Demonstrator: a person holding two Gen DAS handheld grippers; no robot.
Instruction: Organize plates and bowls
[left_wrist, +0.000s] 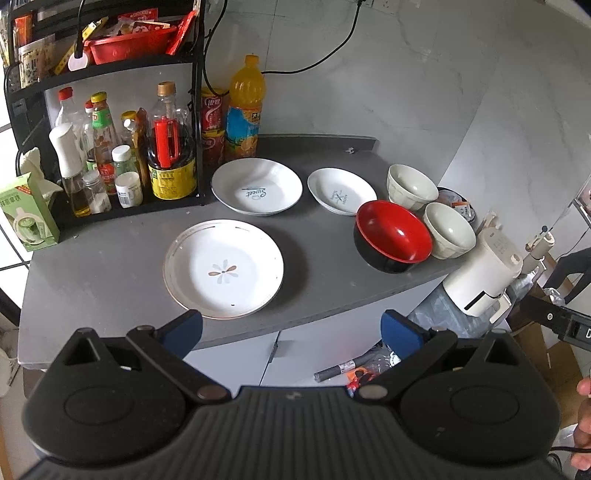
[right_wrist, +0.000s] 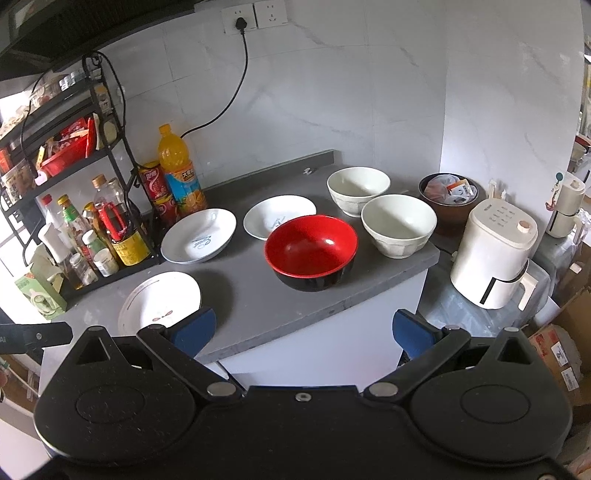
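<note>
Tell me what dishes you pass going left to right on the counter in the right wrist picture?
Flower plate → "Sweet" plate → small white plate → red-and-black bowl → nearer cream bowl → brown bowl of packets.

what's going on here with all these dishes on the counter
A person holds a two-finger gripper in each hand, and both the left gripper and the right gripper hang open in front of the grey counter, holding nothing. Three white plates lie spread out singly on the left side. The red and black bowl and two white bowls stand separately to the right. Nothing is stacked yet, so the sorting seems not to have begun.
</note>
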